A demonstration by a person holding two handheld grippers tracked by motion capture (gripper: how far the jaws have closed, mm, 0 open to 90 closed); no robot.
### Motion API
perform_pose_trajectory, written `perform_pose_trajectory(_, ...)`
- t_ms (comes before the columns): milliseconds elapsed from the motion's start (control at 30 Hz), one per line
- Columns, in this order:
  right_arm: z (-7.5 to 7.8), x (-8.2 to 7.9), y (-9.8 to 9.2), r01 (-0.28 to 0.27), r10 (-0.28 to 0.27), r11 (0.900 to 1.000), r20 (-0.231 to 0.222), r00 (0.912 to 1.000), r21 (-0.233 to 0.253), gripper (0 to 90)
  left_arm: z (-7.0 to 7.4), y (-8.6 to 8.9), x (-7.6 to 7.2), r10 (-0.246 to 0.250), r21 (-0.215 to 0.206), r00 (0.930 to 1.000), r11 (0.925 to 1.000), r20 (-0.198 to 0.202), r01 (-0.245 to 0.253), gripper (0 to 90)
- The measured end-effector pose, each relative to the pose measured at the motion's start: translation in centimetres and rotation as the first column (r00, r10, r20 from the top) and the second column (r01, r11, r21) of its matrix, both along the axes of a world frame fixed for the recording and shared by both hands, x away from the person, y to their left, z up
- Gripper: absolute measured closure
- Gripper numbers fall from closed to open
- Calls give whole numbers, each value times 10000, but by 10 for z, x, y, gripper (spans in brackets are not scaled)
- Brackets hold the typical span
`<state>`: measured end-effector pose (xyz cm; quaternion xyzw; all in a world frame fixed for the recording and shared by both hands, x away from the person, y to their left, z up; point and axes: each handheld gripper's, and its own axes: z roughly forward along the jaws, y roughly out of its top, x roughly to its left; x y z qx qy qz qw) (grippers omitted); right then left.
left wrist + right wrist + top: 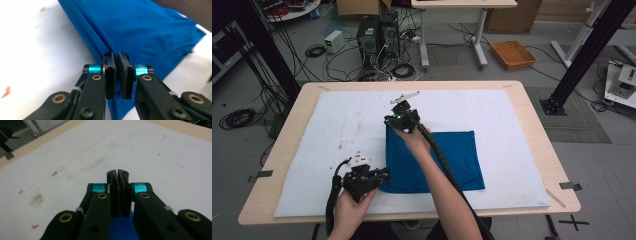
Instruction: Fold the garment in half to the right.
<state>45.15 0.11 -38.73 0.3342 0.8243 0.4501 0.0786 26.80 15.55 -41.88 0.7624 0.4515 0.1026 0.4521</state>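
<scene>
White mat (337, 130), both tools (382, 176) (392, 121) pinching blue cloth (452, 155) corners, right forearm outstretched.

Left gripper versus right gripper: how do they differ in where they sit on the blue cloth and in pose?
The left gripper sits at the blue cloth's near left corner, close to the table edge; the right gripper is at its far left corner, the arm stretched across the cloth. The left gripper looks along the cloth's folded edge, the right out over the white mat. Both have jaws shut on blue fabric.
</scene>
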Motion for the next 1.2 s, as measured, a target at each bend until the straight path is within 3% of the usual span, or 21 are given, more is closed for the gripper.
perform_pose_trajectory(33,6,-1,-15,47,-48,9997,12,10000,228,889,7,-10,1,-199,-85,9997,9998,130,200,846)
perform_pose_trajectory(67,6,-1,-15,47,-48,9997,12,10000,228,889,7,-10,1,-199,-85,9997,9998,130,200,846)
perform_pose_trajectory(100,12,-1,-30,194,-197,9993,98,9998,317,889,13,-21,4,-425,-380,9990,9984,141,430,846)
perform_pose_trajectory(133,14,-1,-39,271,-278,9991,180,9995,340,888,13,-21,4,-425,-380,9990,9984,141,430,847)
perform_pose_trajectory(167,16,-2,-47,381,-390,9986,226,9990,379,888,17,-35,8,-653,-545,9978,9963,147,660,847)
perform_pose_trajectory(200,17,-2,-56,494,-504,9978,212,9985,437,888,17,-35,8,-653,-545,9978,9963,147,660,847)
perform_pose_trajectory(233,19,-1,-66,543,-551,9976,181,9983,419,888,20,-52,11,-938,-622,9955,9936,169,946,847)
perform_pose_trajectory(267,19,-1,-74,637,-642,9972,122,9979,383,888,20,-52,11,-938,-622,9955,9936,169,946,847)
perform_pose_trajectory(300,20,-1,-83,680,-685,9971,142,9975,354,888,20,-69,14,-1236,-733,9922,9895,149,1243,847)
perform_pose_trajectory(333,20,-1,-83,680,-685,9971,142,9975,354,888,20,-69,14,-1236,-733,9922,9895,149,1243,847)
perform_pose_trajectory(367,21,-2,-99,859,-866,9957,181,9961,357,887,19,-86,16,-1485,-875,9888,9849,151,1493,847)
perform_pose_trajectory(400,21,-2,-99,859,-866,9957,181,9961,357,887,19,-86,16,-1485,-875,9888,9849,151,1493,847)
perform_pose_trajectory(433,21,-4,-114,1009,-1016,9943,194,9946,337,887,17,-99,19,-1720,-1006,9851,9800,65,1718,847)
perform_pose_trajectory(467,21,-4,-114,1009,-1016,9943,194,9946,337,887,17,-99,19,-1720,-1006,9851,9800,65,1718,847)
perform_pose_trajectory(567,19,-7,-142,1396,-1403,9897,183,9899,328,887,12,-125,27,-2055,-1191,9784,9722,-228,2014,848)
perform_pose_trajectory(733,13,-7,-168,1739,-1743,9843,118,9846,287,887,10,-148,32,-2273,-1305,9733,9664,-325,2214,849)
perform_pose_trajectory(767,9,-6,-182,1896,-1897,9816,34,9818,238,887,9,-159,34,-2390,-1277,9704,9641,-339,2330,849)
perform_pose_trajectory(1033,-3,-3,-217,2303,-2303,9731,-142,9730,-50,887,2,-197,43,-2672,-1294,9623,9572,-507,2590,850)
perform_pose_trajectory(1200,-6,-3,-229,2572,-2575,9658,-57,9663,-313,887,-3,-212,47,-2792,-1369,9584,9533,-591,2692,851)
